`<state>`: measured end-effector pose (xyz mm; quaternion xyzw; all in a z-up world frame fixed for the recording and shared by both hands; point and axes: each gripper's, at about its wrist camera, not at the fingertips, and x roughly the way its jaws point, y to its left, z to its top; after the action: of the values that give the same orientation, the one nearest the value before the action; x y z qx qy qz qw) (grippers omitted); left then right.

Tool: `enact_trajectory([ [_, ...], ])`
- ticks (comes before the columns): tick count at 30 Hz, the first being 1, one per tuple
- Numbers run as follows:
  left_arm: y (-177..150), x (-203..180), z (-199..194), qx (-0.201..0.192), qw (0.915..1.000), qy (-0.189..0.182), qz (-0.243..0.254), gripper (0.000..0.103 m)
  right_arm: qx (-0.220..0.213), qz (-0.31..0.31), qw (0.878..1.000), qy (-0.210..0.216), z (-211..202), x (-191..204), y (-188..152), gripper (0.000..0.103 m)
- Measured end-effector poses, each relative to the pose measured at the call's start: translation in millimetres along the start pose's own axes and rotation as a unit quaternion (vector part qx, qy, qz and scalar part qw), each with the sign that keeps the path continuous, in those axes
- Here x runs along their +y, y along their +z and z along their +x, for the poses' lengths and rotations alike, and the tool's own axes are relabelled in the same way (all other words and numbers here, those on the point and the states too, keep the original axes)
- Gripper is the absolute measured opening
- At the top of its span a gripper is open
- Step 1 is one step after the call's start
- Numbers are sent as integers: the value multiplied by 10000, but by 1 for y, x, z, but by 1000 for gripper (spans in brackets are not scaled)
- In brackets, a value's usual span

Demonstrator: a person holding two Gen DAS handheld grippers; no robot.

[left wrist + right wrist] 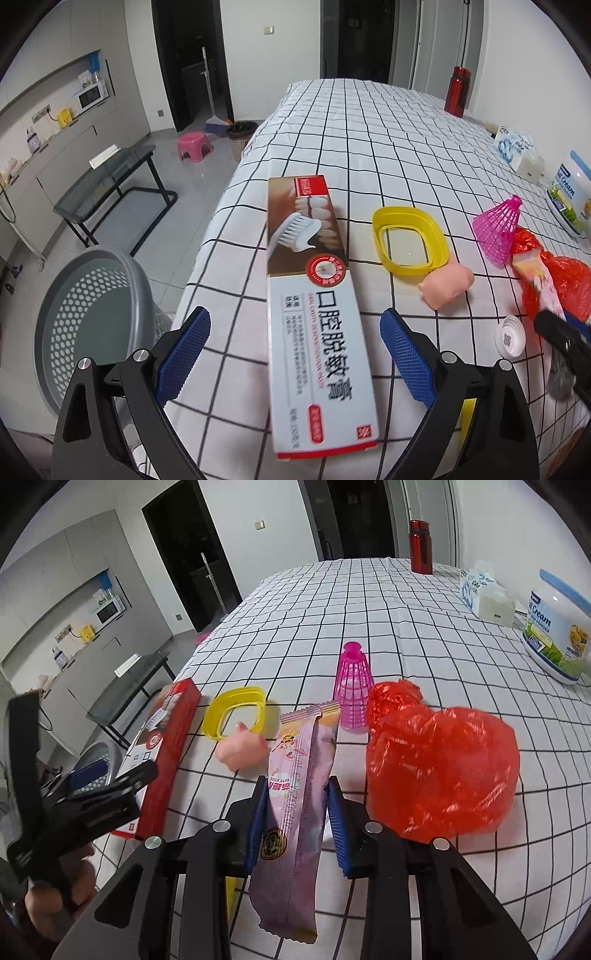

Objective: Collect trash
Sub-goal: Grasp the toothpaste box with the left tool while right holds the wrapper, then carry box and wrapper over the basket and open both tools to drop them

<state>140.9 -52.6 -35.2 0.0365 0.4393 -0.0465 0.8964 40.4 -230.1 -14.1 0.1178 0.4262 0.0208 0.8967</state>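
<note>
Basically we have a checked-cloth table (369, 140) with a grey perforated bin (92, 317) on the floor off its near left edge, so anything dropped short of the rim lands on the floor. Largest risk: the red plastic bag (439, 764) lies just right of the right gripper (295, 794) and could snag on its fingers or get dragged along. The toothpaste box (310, 310) lies lengthwise between the wide-open fingers of the left gripper (295, 332), which holds nothing; we judge a grasp near the box's end could let it pivot or slip. Right gripper's jaws are partly closed on either side of the pink snack wrapper (295, 812); we cannot tell if they actually pinch it, and thin film may slide out. Small stuff nearby, yellow lid ring (410, 240), pink shuttlecock (352, 690), peach toy (243, 749), white cap (511, 336), could get knocked off.
</note>
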Motion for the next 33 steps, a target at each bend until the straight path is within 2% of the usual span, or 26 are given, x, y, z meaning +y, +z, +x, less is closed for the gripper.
enact_trajectory([
  [5, 5, -5, 16, 68, 9999, 145, -51, 91, -4, -18, 9999, 115, -2, 3, -4, 31],
  [7, 5, -7, 23, 118, 9998, 179, -40, 88, -2, -14, 9999, 151, -2, 5, -6, 31],
  [8, 5, -7, 25, 139, 9997, 215, -35, 84, 6, -17, 9999, 172, -2, 5, -6, 31],
  [12, 2, -7, 36, 309, 9994, 150, -25, 54, 18, -42, 9998, 217, -2, 9, -9, 31],
  [13, 2, -6, 36, 309, 9995, 55, -51, 51, 23, -44, 9997, 222, -2, 10, -9, 31],
  [18, -3, -3, 24, 148, 9999, 52, -32, 50, 14, -46, 9997, 224, -3, 14, -11, 31],
  [24, -10, 15, -8, -124, 9998, 8, -124, 50, -17, -110, 9996, 267, -11, 29, -14, 31],
  [29, -18, 43, -42, -386, 9989, 41, -276, 50, -100, -222, 9990, 363, -20, 52, -17, 31],
  [33, -28, 74, -67, -591, 9972, 227, -392, 50, -130, -410, 9974, 578, -24, 85, -22, 31],
])
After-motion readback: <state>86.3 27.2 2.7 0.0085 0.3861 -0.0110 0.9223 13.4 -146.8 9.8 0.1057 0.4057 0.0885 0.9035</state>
